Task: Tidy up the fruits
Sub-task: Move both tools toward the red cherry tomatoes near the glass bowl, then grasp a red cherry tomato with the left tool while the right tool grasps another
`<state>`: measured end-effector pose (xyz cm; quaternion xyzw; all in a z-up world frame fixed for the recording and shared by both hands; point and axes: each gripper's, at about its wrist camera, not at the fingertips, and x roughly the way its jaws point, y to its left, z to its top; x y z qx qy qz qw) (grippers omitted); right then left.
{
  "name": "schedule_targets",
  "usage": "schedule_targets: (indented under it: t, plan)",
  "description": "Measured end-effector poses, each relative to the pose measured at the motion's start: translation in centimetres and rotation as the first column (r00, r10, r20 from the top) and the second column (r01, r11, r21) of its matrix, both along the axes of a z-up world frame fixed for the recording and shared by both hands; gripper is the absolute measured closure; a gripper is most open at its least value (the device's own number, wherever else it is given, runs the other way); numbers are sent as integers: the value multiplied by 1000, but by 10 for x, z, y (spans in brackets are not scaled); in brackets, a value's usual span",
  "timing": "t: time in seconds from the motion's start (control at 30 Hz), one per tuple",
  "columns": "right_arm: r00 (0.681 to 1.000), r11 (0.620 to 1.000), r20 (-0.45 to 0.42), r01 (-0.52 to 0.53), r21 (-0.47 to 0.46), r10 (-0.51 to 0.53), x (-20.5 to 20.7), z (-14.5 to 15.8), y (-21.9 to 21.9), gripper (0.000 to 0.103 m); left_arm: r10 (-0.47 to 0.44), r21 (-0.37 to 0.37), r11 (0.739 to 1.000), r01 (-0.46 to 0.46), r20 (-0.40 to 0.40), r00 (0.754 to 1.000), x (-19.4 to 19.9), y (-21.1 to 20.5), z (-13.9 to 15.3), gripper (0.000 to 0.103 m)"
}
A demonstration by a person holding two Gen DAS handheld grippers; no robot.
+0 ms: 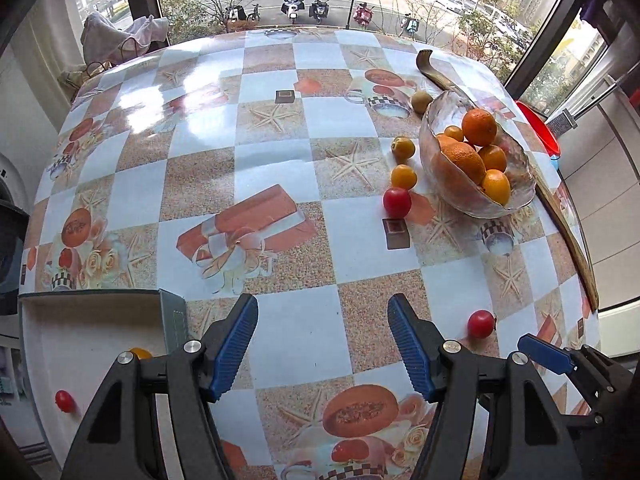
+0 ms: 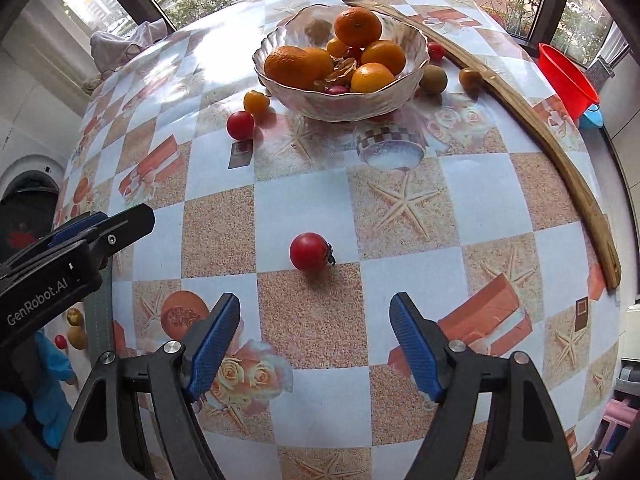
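Observation:
A glass bowl of oranges stands on the patterned table. Loose small fruits lie beside it: a red tomato, a yellow one, and brownish ones. A lone red tomato lies on the table just ahead of my right gripper, which is open and empty. My left gripper is open and empty above the table's near part. A white box at the left holds a red tomato and a yellow fruit.
A long wooden shoehorn lies along the table's right edge past the bowl. A red basin sits off the table to the right. A window is behind the far edge. Cloth and a basket stand at the far left.

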<state>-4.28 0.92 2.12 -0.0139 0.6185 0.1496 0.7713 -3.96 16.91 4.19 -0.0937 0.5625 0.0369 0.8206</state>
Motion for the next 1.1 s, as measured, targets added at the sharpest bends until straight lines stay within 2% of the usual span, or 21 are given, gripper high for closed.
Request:
schedule_targets:
  t: [0.23, 0.37, 0.5, 0.6, 0.73, 0.77, 0.83, 0.9, 0.93, 1.1]
  plan:
    - [1000, 1000, 1, -14, 10, 14, 10, -10, 2, 39, -48, -7, 999, 48, 17, 999, 45, -18, -14, 34]
    - [1000, 1000, 12, -17, 15, 17, 14, -12, 3, 40, -66, -8, 998, 66, 14, 998, 63, -26, -21, 34]
    - [999, 999, 25, -29, 14, 29, 16, -12, 5, 42, -74, -9, 997, 74, 6, 997, 74, -30, -28, 34]
    - [999, 999, 33, -35, 13, 34, 17, -11, 6, 47, -79, 0, 997, 79, 14, 997, 77, -32, -29, 35]
    - [998, 999, 41, -46, 8, 45, 21, -11, 13, 61, -87, 30, 996, 86, 14, 996, 81, -36, -29, 43]
    - [998, 999, 41, -52, 8, 51, 25, -12, 16, 63, -86, 40, 996, 85, 14, 996, 82, -36, -29, 49]
    - [997, 998, 38, -60, 14, 60, 27, -12, 19, 77, -84, 61, 995, 83, 13, 996, 83, -35, -29, 60]
    - [997, 998, 37, -61, 18, 61, 28, -12, 20, 78, -81, 38, 996, 80, 20, 997, 82, -33, -29, 68]
    - [997, 998, 37, -63, 21, 62, 28, -12, 20, 78, -84, 14, 996, 84, 24, 996, 82, -32, -28, 79]
    - [998, 997, 23, -65, 40, 64, 22, -9, 15, 79, -106, 0, 994, 106, 26, 994, 72, -39, -27, 81]
